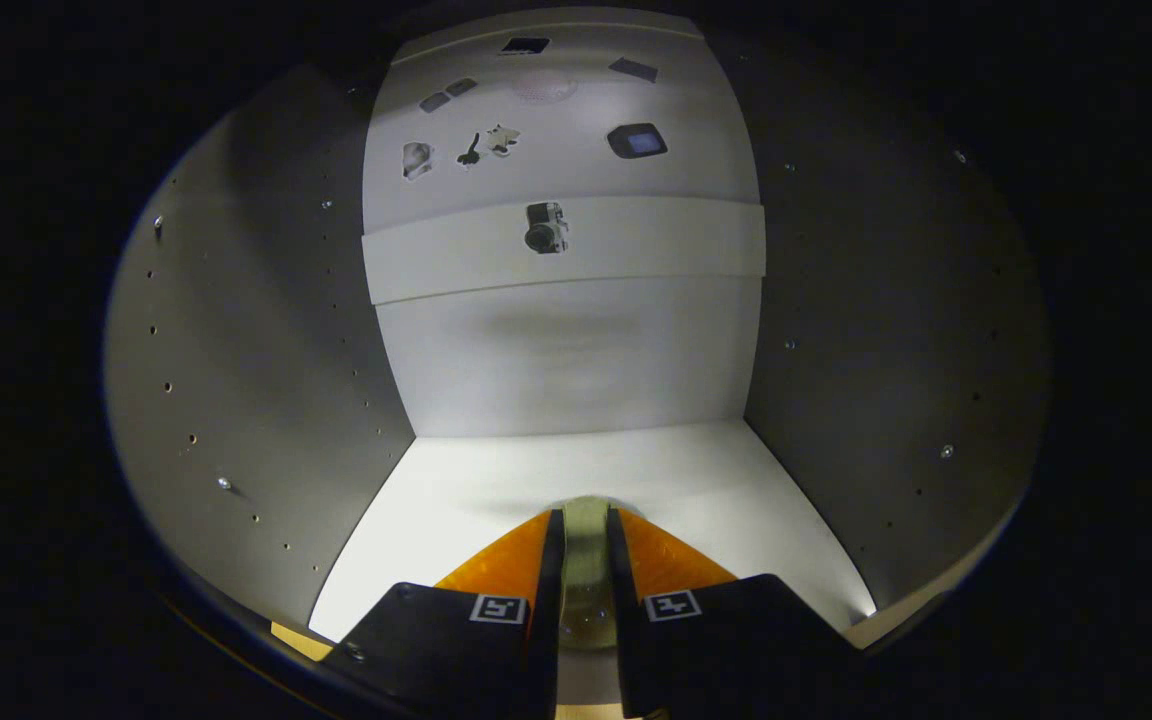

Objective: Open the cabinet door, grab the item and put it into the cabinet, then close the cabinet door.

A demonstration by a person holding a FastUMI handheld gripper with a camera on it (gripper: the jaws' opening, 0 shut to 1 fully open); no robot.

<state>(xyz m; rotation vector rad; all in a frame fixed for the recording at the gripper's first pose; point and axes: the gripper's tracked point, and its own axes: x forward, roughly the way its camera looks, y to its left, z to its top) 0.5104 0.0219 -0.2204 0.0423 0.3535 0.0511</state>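
The hand-held gripper (586,520) reaches level into the white, box-like cabinet (576,350), its fingers stretched over the pale cabinet floor (736,480). Both fingers press a thin, pale yellowish round-edged item (586,570) standing on edge between them. No readable writing shows. Small screw holes dot the grey side walls (236,380).

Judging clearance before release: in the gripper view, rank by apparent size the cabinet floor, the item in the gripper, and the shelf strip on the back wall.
1. Cabinet floor.
2. Shelf strip; nearness makes this ranking unsure.
3. Item clamped in the gripper, mostly hidden between its fingers.
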